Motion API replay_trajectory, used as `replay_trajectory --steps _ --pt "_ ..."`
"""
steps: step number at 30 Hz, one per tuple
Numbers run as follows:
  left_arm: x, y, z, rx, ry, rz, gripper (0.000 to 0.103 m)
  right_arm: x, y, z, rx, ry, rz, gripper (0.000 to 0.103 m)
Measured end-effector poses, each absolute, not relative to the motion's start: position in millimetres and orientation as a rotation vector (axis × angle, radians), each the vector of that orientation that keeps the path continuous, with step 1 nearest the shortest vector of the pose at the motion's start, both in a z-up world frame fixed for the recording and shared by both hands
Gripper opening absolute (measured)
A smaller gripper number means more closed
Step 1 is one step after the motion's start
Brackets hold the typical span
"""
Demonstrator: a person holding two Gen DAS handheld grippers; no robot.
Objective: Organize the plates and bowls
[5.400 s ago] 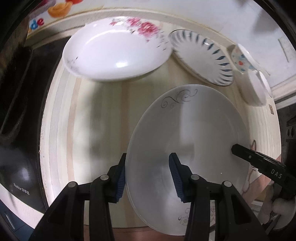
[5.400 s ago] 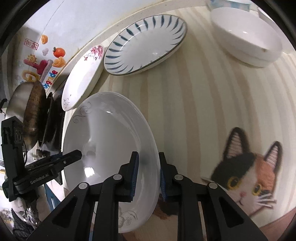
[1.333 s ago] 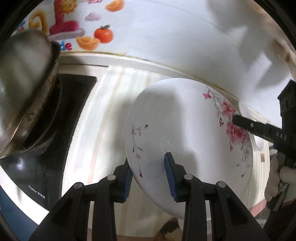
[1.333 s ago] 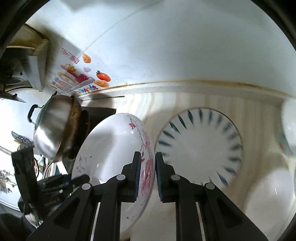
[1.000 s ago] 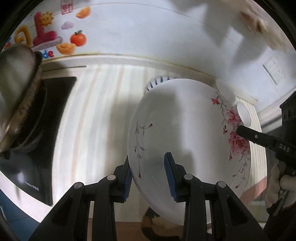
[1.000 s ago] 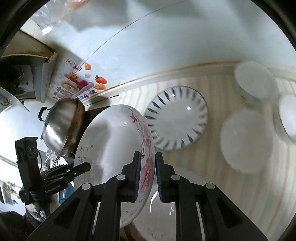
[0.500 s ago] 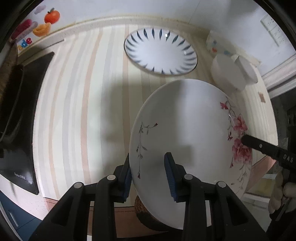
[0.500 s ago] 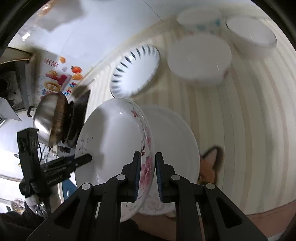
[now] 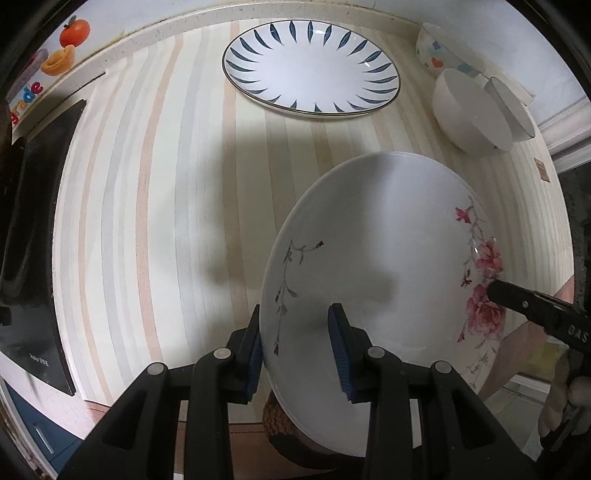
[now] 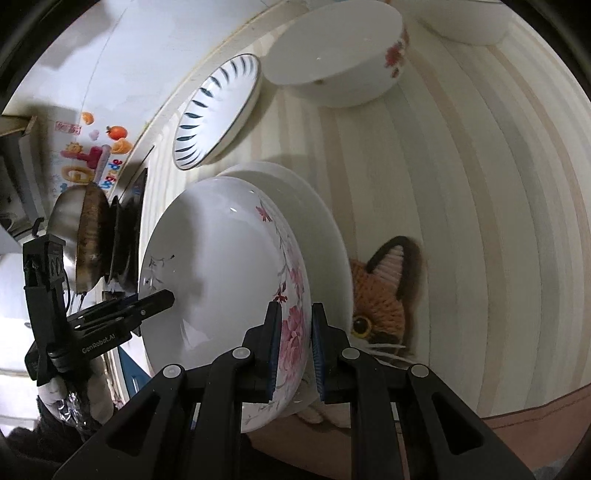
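A striped counter (image 9: 177, 192) in cream, peach and grey runs up to a pale wall with fruit stickers (image 9: 74, 31). The left gripper (image 9: 295, 347) points down at it, its blue pads clamped on the near rim of the flowered plate (image 9: 376, 258). The right gripper (image 10: 293, 347) reaches in at a slant and pinches the opposite rim, right on the pink blossoms. The plate is white and shallow, with a thin grey branch on one side. It hangs tilted just over a plain white plate (image 10: 325, 229) lying on a cat-face mat (image 10: 380, 295); whether the two plates touch is hard to tell. Farther back lie a blue-petal plate (image 9: 312, 68) and three bowls (image 9: 469, 110), well clear. A steel wok (image 10: 83, 236) sits on the black hob (image 9: 33, 236) at the left.
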State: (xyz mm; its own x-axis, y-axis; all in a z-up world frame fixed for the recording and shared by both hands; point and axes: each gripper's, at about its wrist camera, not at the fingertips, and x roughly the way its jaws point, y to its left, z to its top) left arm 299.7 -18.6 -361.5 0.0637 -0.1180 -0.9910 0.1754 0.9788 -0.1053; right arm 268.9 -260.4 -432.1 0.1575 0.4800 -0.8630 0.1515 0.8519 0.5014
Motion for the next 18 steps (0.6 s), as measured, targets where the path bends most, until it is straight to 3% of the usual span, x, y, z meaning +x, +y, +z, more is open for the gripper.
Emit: replay_trajectory --steps 18 --pt "302.0 -29.4 -388.6 0.050 1.518 -0.215 0.031 270.4 -262.7 -436.1 0.542 1.441 0.239 0.020"
